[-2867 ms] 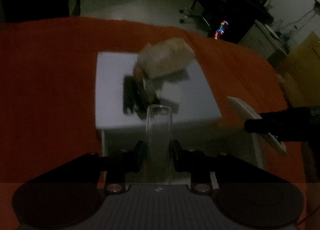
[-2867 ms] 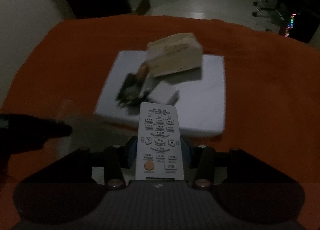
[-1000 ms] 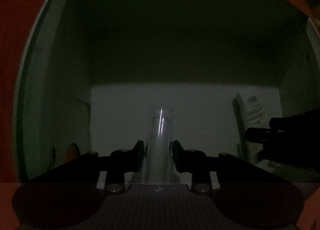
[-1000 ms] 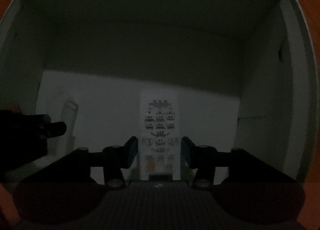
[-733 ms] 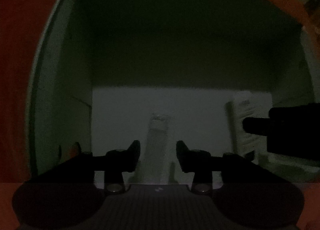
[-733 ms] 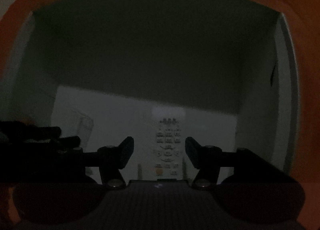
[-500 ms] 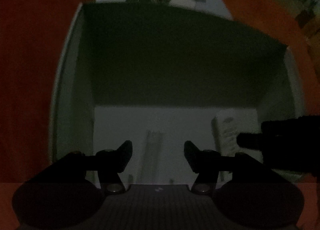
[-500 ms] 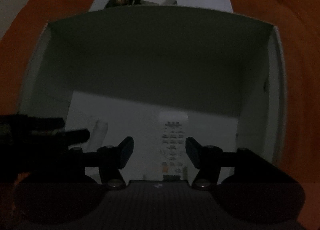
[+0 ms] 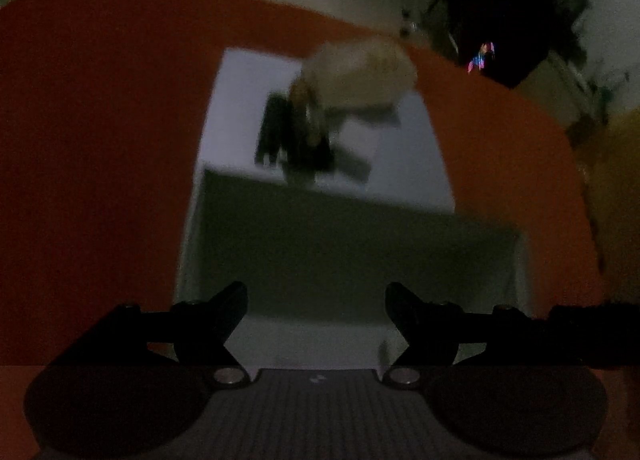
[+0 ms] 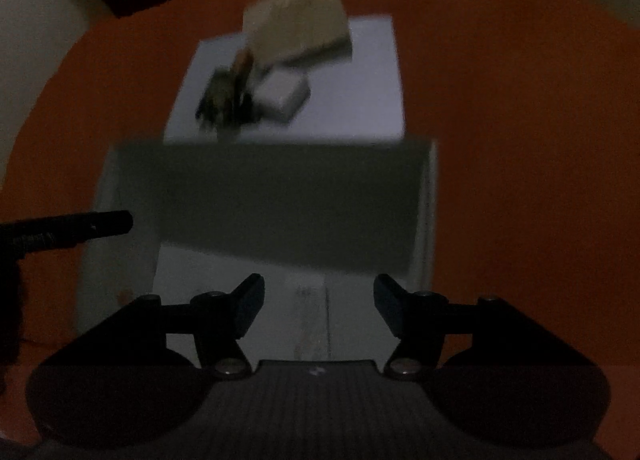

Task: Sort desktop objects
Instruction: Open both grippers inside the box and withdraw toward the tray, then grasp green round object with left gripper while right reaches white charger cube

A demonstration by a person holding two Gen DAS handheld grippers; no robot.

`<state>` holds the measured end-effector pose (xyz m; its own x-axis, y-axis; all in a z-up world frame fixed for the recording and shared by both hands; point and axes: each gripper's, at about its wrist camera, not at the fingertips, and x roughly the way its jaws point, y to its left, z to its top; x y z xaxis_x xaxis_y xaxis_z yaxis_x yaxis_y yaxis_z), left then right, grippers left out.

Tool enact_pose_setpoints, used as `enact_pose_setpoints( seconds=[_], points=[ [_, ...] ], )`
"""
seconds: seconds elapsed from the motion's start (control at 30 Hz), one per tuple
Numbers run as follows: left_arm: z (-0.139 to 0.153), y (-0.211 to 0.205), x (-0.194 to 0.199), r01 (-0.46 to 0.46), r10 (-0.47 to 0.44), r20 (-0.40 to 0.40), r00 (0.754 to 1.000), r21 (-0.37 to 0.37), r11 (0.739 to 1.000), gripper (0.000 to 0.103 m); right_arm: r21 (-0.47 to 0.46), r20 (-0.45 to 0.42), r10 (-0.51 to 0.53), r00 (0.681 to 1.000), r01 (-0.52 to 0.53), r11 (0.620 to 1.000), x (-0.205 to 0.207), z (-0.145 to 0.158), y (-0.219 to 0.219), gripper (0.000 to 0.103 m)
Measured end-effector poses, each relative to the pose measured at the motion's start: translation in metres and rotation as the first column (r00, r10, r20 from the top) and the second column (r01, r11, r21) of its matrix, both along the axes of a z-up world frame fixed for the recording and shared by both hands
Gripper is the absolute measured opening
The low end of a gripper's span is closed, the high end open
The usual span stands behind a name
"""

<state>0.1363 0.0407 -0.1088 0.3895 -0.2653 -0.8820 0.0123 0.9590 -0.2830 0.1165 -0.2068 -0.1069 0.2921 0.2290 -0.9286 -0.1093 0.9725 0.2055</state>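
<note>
Both the left gripper (image 9: pixel 316 300) and the right gripper (image 10: pixel 318 300) have just been opening; the jaws stand wide and empty. The remote control (image 10: pixel 310 316) lies in the white box (image 10: pixel 426 220). Remaining objects (image 10: pixel 228 100) lie ahead on the white pad (image 10: pixel 360 100), long axes roughly away from the jaws, nearer the left gripper's side.

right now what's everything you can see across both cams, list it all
orange tablecloth: 1, orange, covers the table
open white box: 1, white, near side of the cloth, below both grippers
white remote control: 1, white, lying on the box floor, under the right gripper
flat white lid or board: 1, white, behind the box
tan cardboard box: 1, tan, far end of the board
small white block: 1, white, on the board
dark clutter: blurred pile, dark, left of the block
left gripper: 1, black, open, empty
right gripper: 1, black with blue pads, open, empty
</note>
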Motion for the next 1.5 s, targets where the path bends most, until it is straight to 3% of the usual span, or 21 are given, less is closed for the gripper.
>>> enact_pose_setpoints(
  seconds=[0.1,0.2,0.37,0.5,0.67,0.93,1.13,1.5],
  points=[
    [0.015,0.009,0.014,-0.007,0.006,0.051,0.999,0.005,1.0,0.083,0.001,0.064,-0.016,0.998,0.016,1.0,0.013,0.025,-0.007,0.068],
    [0.018,0.013,0.032,0.011,-0.02,0.107,0.994,0.084,0.996,0.083,0.011,0.115,-0.023,0.993,0.022,1.0,0.031,0.043,-0.009,0.069],
    [0.011,0.027,0.063,-0.011,0.0,0.097,0.995,0.12,0.993,0.083,-0.029,0.163,-0.017,0.987,0.022,0.999,0.061,0.05,-0.006,0.08],
    [0.005,0.039,0.084,0.007,-0.019,0.083,0.996,0.148,0.989,0.091,-0.052,0.146,-0.043,0.988,0.051,0.997,0.089,0.036,-0.005,0.086],
    [-0.009,0.048,0.118,0.03,-0.041,0.072,0.997,0.148,0.988,0.092,-0.08,0.133,-0.02,0.991,0.031,0.996,0.125,0.011,0.003,0.092],
    [-0.053,0.054,0.176,-0.008,0.009,-0.034,0.999,0.042,0.999,0.093,-0.078,0.065,0.219,0.974,-0.213,0.974,0.183,-0.041,0.028,0.092],
    [-0.072,0.035,0.187,-0.023,0.015,-0.131,0.991,-0.058,0.998,0.093,-0.107,0.043,0.4,0.916,-0.394,0.913,0.207,-0.074,0.045,0.092],
    [-0.097,-0.012,0.203,-0.001,-0.014,-0.155,0.988,-0.096,0.995,0.08,-0.262,0.069,0.683,0.727,-0.648,0.715,0.214,-0.129,0.079,0.087]
  ],
)
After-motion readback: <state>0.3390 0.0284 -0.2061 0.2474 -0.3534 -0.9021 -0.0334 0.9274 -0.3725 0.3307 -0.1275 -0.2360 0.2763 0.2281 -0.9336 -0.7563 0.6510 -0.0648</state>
